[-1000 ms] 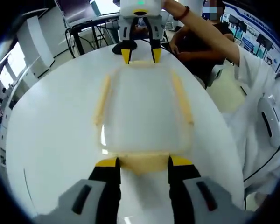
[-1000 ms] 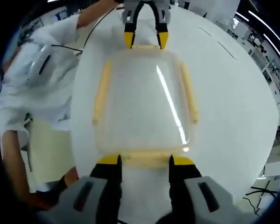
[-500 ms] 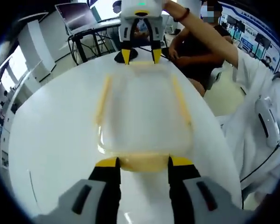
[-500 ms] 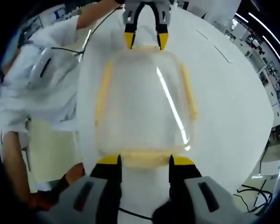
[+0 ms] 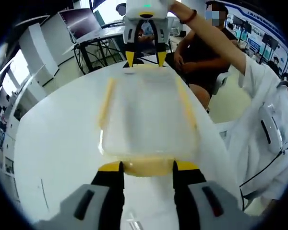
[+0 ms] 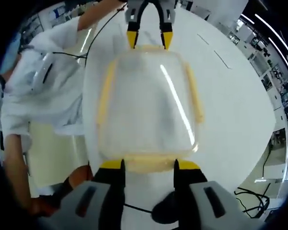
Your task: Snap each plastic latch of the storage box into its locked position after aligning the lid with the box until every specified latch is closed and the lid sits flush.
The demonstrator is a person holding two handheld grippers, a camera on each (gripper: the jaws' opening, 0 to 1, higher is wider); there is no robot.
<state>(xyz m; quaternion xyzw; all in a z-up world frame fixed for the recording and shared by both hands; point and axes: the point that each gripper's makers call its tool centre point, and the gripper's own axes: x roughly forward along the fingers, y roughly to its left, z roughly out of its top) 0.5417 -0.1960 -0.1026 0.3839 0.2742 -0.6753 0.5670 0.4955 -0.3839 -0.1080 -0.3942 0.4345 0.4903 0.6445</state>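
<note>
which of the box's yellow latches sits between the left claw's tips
The short end latch at the bottom of the left gripper view, lying between the left claw tips. The two long side latches run away along the lid edges; the far end latch is at the right claw.

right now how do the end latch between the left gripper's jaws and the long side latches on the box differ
The end latch is short and wide, lying between the left gripper jaws; the side latches are long, narrow strips with no gripper at them. The end latch looks a fuller yellow; the side latches look paler. Both are yellow plastic on the clear storage box.
</note>
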